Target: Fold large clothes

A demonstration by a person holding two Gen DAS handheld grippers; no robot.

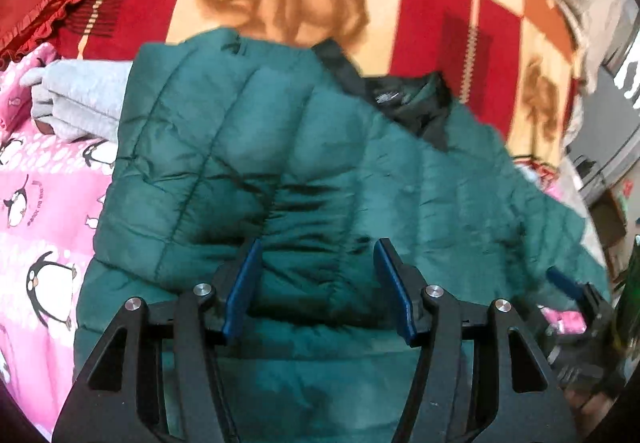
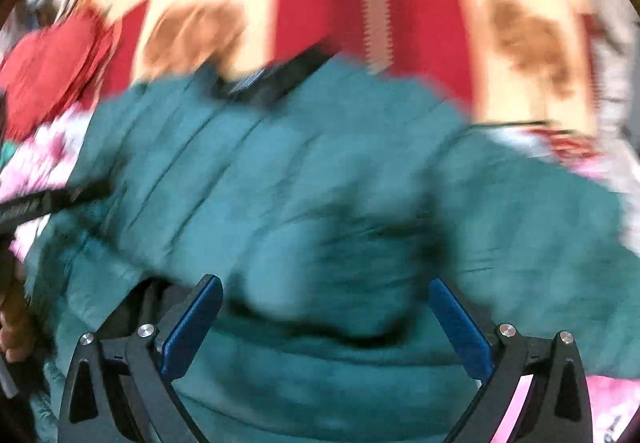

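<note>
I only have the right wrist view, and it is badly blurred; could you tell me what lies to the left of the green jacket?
Observer: In the left wrist view, a folded grey garment lies by the jacket's left edge, on a pink penguin-print sheet.
Operator: Thank you. Is the left gripper holding anything?
Observer: No; the left gripper is open, jaws apart over a bunched part of the jacket.
Operator: And can you see my gripper from there?
Observer: Partly; the right gripper shows at the lower right edge, one blue finger over the jacket's right side. In your own view its jaws stand wide open.
</note>
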